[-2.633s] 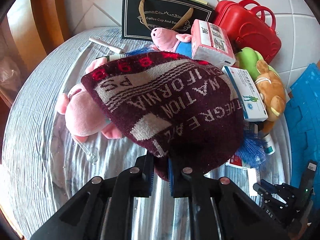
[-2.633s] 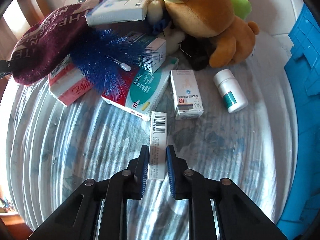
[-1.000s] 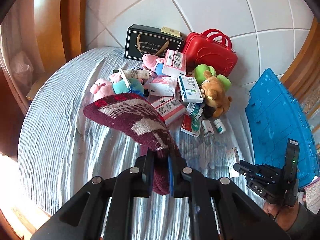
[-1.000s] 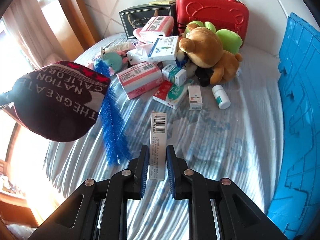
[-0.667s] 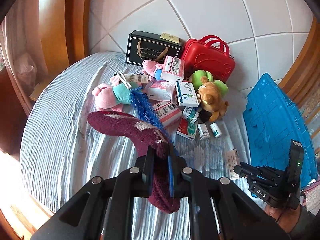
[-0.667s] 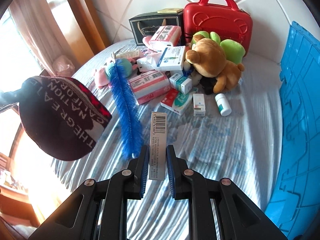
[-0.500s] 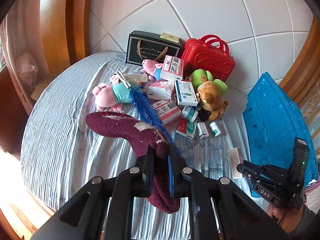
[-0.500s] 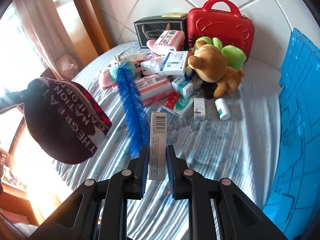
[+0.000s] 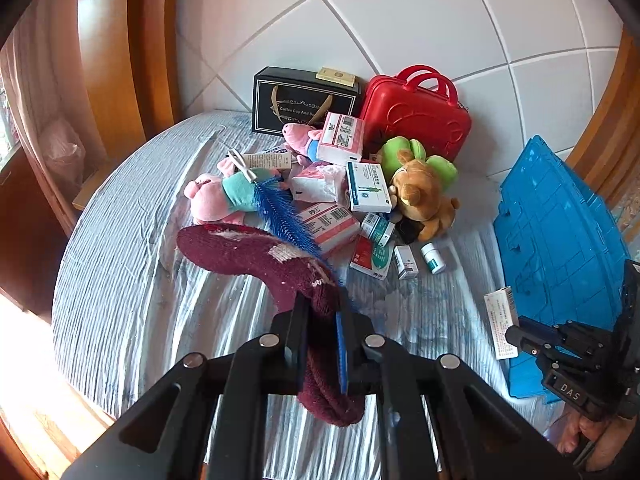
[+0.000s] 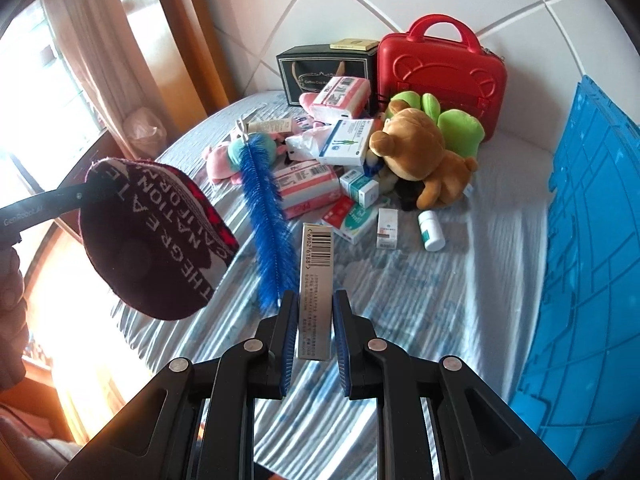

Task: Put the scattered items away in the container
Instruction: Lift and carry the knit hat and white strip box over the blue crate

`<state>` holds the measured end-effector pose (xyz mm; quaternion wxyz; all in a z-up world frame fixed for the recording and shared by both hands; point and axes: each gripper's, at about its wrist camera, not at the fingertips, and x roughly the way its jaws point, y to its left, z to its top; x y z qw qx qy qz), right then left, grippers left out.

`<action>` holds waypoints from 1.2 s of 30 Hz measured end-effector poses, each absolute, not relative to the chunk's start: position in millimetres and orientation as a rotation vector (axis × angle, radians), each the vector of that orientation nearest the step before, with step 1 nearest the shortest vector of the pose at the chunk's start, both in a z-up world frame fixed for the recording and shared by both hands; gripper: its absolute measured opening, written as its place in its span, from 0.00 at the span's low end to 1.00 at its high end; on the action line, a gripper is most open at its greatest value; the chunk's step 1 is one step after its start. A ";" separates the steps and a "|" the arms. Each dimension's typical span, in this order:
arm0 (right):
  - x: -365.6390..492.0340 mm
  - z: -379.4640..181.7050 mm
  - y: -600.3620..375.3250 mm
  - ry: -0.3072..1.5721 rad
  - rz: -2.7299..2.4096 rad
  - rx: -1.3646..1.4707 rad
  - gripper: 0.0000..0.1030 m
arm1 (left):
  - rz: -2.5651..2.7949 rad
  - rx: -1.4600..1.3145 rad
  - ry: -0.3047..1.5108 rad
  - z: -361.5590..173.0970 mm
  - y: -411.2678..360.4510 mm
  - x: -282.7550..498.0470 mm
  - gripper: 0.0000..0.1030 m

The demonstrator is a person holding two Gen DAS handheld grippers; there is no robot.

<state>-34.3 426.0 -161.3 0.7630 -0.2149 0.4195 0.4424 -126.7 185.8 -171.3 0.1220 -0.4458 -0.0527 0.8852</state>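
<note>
My left gripper (image 9: pixel 322 312) is shut on a maroon knit hat (image 9: pixel 256 254), held above the striped cloth; the hat also shows in the right wrist view (image 10: pixel 156 236). My right gripper (image 10: pixel 314 312) is shut on a slim white box with a barcode (image 10: pixel 316 276), seen also in the left wrist view (image 9: pixel 500 322). The blue crate (image 9: pixel 556 232) stands at the right (image 10: pixel 592 248). A blue bristle brush (image 10: pixel 262 208) lies on the cloth beside a pile of medicine boxes (image 10: pixel 306 188) and plush toys (image 10: pixel 424 152).
A red case (image 10: pixel 440 68) and a black gift bag (image 10: pixel 324 68) stand against the tiled wall. A white pill bottle (image 10: pixel 431 230) and small boxes (image 10: pixel 387 227) lie near the pile. Wooden frame and curtain are at the left.
Both grippers have pulled back and risen from the pile with their items. The hat has lifted off the toys and brush, and the blue brush now lies uncovered on the cloth.
</note>
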 end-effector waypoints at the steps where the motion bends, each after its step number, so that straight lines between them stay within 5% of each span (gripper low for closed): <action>1: -33.8 -157.0 423.5 0.907 0.967 -0.467 0.17 | 2.591 -1.300 -0.147 -170.1 189.1 -126.2 0.11; 36: 1.8 -13.2 290.3 0.716 1.133 -0.321 0.17 | 2.741 -1.140 0.047 -71.9 342.3 -84.0 0.11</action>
